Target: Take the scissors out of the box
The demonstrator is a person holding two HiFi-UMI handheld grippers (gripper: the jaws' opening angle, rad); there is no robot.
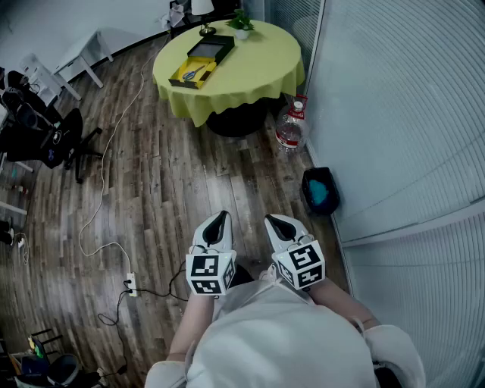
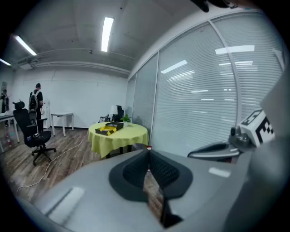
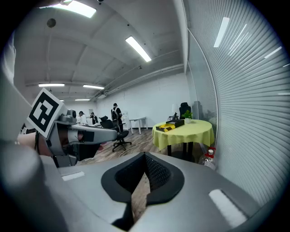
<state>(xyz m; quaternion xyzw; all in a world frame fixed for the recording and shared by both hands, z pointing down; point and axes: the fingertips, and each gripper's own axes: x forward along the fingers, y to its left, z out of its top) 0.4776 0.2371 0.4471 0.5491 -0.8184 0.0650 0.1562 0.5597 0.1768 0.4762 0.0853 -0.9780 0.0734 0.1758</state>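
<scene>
Far ahead stands a round table (image 1: 250,64) under a yellow cloth. On it lies an open box (image 1: 184,76) with a yellow lining, and the scissors (image 1: 194,73) rest inside; its black lid (image 1: 211,49) lies just behind. The box (image 2: 108,129) and table (image 2: 122,136) show small in the left gripper view, as do the box (image 3: 168,126) and table (image 3: 186,132) in the right gripper view. My left gripper (image 1: 219,222) and right gripper (image 1: 280,224) are held side by side close to my body, both shut and empty, well short of the table.
A potted plant (image 1: 241,23) and a lamp (image 1: 203,17) share the table. A water bottle (image 1: 291,125) and a black bin (image 1: 320,190) stand by the glass wall on the right. A cable and power strip (image 1: 130,284) lie on the wooden floor; office chairs (image 1: 57,140) and people (image 3: 116,114) are at the left.
</scene>
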